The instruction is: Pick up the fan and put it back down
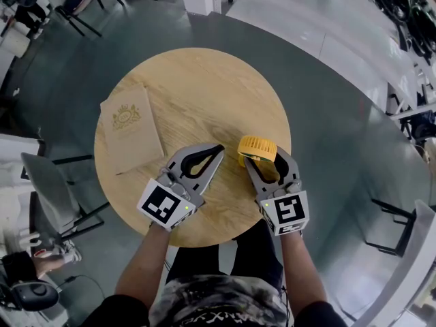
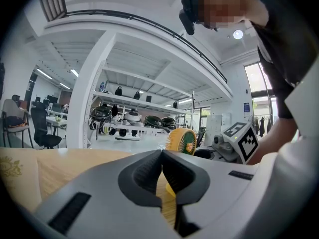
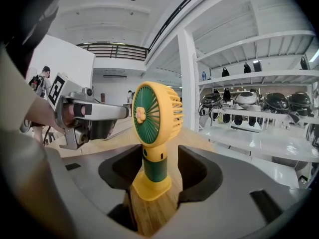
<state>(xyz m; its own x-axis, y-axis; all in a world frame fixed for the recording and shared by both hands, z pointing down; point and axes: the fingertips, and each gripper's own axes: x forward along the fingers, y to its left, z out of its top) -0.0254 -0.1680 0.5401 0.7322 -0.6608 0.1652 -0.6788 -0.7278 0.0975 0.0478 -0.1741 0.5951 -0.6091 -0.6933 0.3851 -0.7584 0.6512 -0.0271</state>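
near the six o'clock edge of the table (image 1: 197, 80), the right gripper (image 1: 266, 161) has its jaws partly open around the stem of the fan (image 3: 155, 114), not touching it; the fan stands upright at the table's four o'clock. the left gripper (image 1: 216, 150), at its nine o'clock, is closed and empty.

An open office-like lab: white shelving (image 3: 259, 75) holding dark gear; desk chairs (image 2: 42, 126); grey floor (image 1: 327, 128).

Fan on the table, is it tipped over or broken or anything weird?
Nothing stands out. The fan stands upright on its base on the table and looks whole. The right gripper has its jaws open around it.
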